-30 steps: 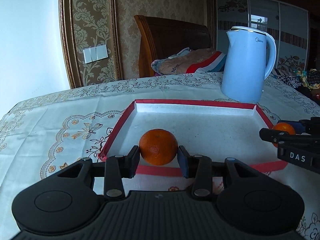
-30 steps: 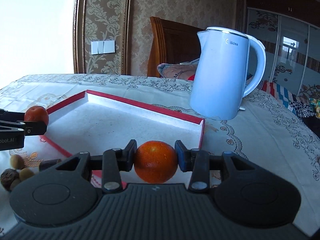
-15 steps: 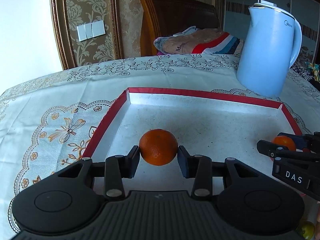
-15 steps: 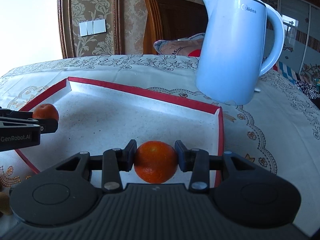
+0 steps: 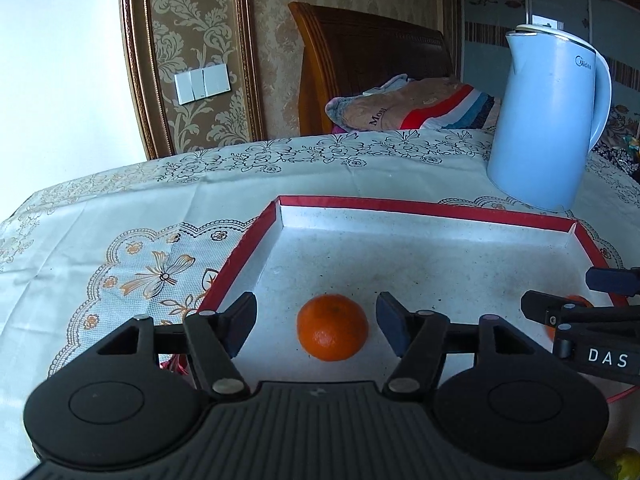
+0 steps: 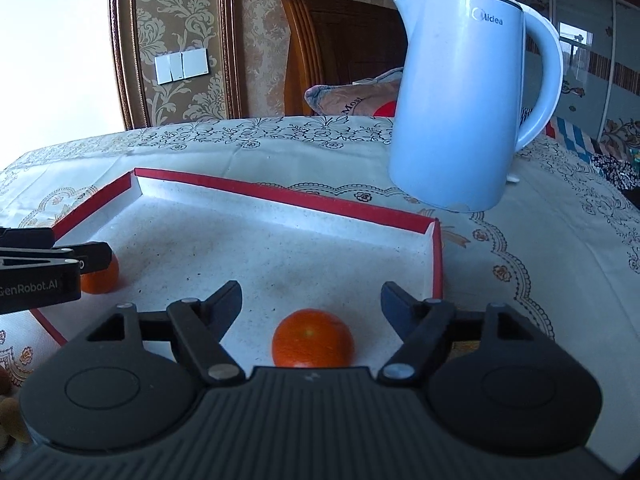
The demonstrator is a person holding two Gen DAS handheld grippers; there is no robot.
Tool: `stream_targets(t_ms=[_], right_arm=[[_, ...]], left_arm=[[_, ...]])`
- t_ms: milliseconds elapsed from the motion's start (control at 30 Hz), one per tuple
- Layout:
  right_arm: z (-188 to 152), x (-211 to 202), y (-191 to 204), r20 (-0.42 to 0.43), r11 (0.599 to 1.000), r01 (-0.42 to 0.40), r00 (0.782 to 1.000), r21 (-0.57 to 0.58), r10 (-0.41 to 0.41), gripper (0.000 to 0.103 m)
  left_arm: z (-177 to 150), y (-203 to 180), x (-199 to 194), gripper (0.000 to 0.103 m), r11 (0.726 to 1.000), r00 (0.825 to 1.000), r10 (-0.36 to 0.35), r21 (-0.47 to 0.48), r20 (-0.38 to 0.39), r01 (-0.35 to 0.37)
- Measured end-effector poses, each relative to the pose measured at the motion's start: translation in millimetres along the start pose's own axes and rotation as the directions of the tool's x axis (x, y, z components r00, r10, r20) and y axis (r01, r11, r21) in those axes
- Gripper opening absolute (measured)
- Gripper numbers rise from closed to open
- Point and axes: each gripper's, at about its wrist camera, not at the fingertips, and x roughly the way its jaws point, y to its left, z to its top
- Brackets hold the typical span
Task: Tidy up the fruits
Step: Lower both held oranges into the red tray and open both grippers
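A white tray with a red rim [image 5: 420, 206] lies on the patterned tablecloth. One orange [image 5: 332, 327] rests on the tray floor between the fingers of my left gripper [image 5: 317, 314]. Its jaws are opening and the pads stand clear of the fruit on both sides. A second orange [image 6: 312, 338] sits near the tray's right wall [image 6: 438, 256], between the fingers of my right gripper [image 6: 311, 300]. Those jaws are opening too, with gaps on each side. In the right wrist view the first orange [image 6: 102, 276] shows behind the left gripper's finger.
A pale blue kettle [image 6: 468, 100] stands on the cloth just behind the tray's far right corner. Small brownish fruits [image 6: 8, 420] lie off the tray at the near left. A wooden chair [image 5: 368, 52] with a folded blanket stands past the table.
Both grippers were shut on their oranges above the tray. Now both jaws have spread and each orange lies loose on the tray floor. Both hands came forward and slightly down.
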Motion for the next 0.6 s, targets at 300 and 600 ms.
stream_targets(t_ms=[300,600], right_arm=[[-6,-5,-2,0.005,1.0,-0.01,1.0,0.023,0.01,0.082],[-16,-15,-6,0.041,0.999,-0.014,0.999,0.042,0.012,0.093]], left_arm=[[-11,2,-16,0.066,1.0,0.999,0.019,-0.003,0.035,-0.019],[-38,25,-50,0.066,0.994,0.997,0.015,-0.105,0.073,-0.007]])
